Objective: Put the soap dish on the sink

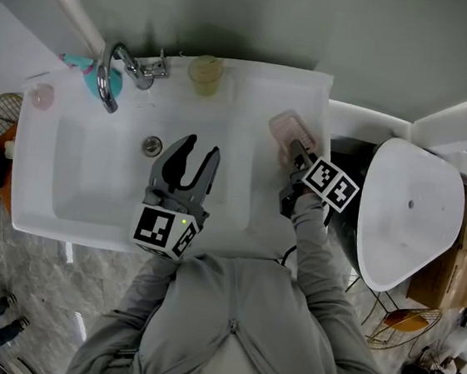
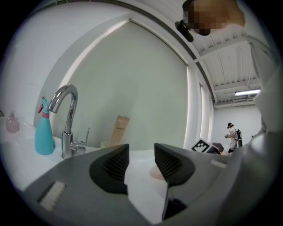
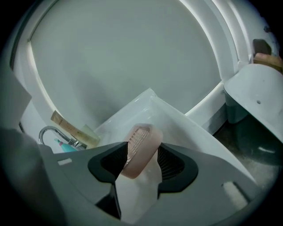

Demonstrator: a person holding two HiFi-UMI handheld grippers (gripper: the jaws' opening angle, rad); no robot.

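Dish [image 1: 291, 130] on sink [image 1: 254, 84] right ledge, near back corner. Right gripper [image 1: 296, 153] jaws spread either side of dish, not pinching. Left gripper [image 1: 202, 146] spread, empty, over basin.

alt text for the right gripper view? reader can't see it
A pink soap dish sits on the white sink ledge, framed between the open dark jaws of the right gripper. A faucet shows at far left, under a pale grey-green wall.

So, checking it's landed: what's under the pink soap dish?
The right-hand ledge of the white sink. The soap dish covers the contact, so whether it sits flat is hidden.
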